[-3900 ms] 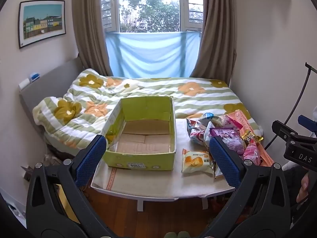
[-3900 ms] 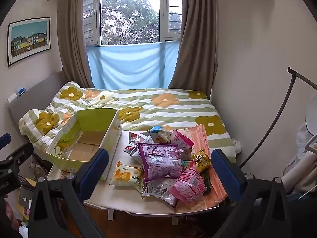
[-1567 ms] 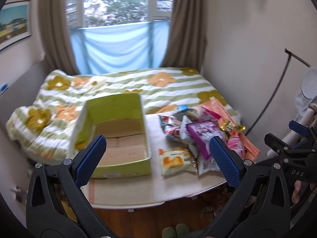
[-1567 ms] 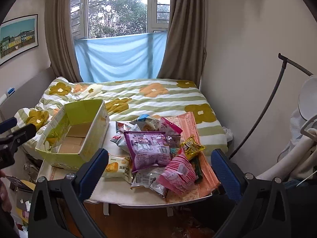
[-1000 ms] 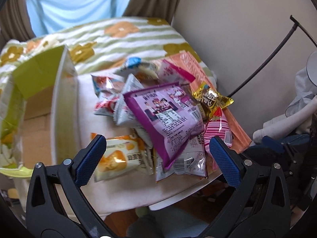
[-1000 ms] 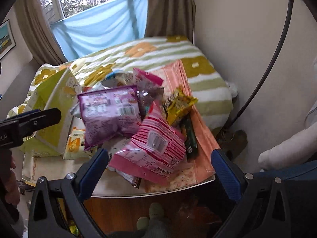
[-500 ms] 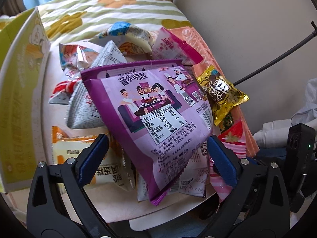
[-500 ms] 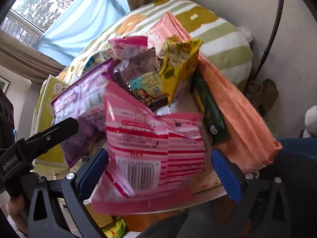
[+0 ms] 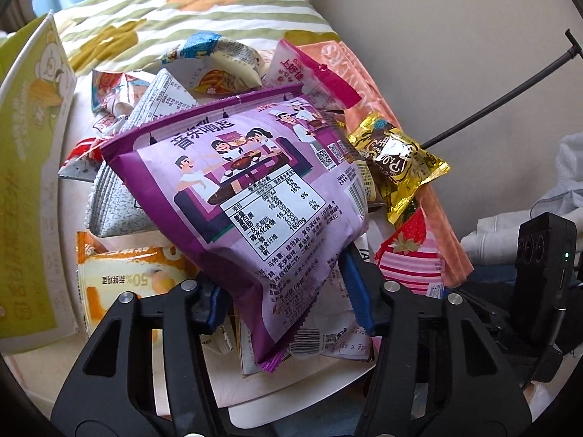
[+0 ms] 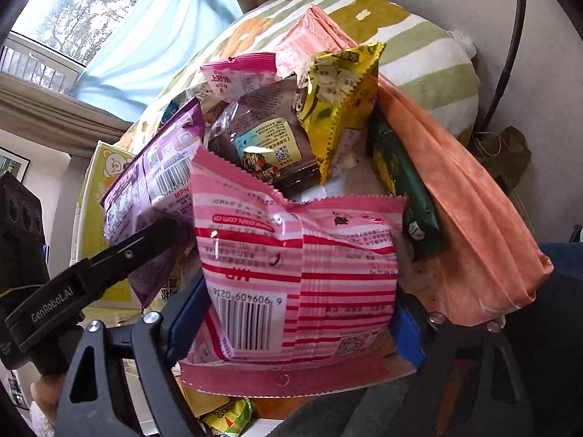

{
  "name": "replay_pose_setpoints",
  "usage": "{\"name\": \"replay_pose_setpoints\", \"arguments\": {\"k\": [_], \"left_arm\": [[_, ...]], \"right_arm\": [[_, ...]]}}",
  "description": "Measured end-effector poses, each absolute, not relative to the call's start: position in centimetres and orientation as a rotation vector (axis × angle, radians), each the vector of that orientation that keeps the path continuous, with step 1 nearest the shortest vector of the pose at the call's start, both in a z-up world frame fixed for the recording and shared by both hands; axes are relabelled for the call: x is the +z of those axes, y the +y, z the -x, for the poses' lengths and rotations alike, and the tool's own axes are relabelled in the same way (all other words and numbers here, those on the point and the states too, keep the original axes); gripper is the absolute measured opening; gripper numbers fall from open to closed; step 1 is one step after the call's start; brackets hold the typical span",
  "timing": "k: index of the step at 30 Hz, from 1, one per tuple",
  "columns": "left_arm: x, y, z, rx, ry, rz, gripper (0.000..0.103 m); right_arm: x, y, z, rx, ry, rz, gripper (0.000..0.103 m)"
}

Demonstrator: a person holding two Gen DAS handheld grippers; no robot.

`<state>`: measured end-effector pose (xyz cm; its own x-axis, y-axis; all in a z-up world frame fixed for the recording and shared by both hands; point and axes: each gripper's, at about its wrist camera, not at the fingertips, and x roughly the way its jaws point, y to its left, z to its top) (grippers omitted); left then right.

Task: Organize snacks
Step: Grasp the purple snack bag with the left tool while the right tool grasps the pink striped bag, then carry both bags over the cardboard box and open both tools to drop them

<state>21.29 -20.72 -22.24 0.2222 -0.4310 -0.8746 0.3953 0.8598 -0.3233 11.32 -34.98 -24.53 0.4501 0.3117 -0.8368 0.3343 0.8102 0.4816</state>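
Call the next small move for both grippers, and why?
Probably lift both bags off the pile and swing them toward the box. The left gripper looks closed on the purple bag, and the right gripper pinches the pink striped bag. Both bags sit on the heap, none in the box.

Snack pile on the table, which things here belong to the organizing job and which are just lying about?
Part of the job:
purple snack bag between the left gripper fingers
pink striped snack bag between the right gripper fingers
gold snack packet
orange bread packet
green cardboard box

Just lying about:
floral bedspread
blue window cloth
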Motion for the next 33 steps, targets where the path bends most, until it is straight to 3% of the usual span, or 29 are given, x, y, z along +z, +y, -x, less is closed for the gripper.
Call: {"name": "replay_pose_setpoints", "arguments": {"k": [3,7,24,33], "left_arm": [[-21.7,-20.6,-20.9,-0.586,1.201,0.036,0.042],[-20.8,-20.6,-20.6,-0.594,1.171,0.025,0.038],[-12.6,-17.6,-19.3,-0.528,0.95,0.015,0.038],[-7.7,-10.7,-20.5,-0.377,0.822,0.039,0.038]], "right_arm": [[-24.2,-35.1,-11.2,-0.021,1.116,-0.655,0.07],[-23.4,-35.7,-10.7,-0.036,1.094,-0.647,0.067],[-15.8,-35.1,-11.7,-0.008,0.979,-0.473,0.066],[-11.0,-30.8,-16.8,0.137,0.92,-0.345,0.065]]}}
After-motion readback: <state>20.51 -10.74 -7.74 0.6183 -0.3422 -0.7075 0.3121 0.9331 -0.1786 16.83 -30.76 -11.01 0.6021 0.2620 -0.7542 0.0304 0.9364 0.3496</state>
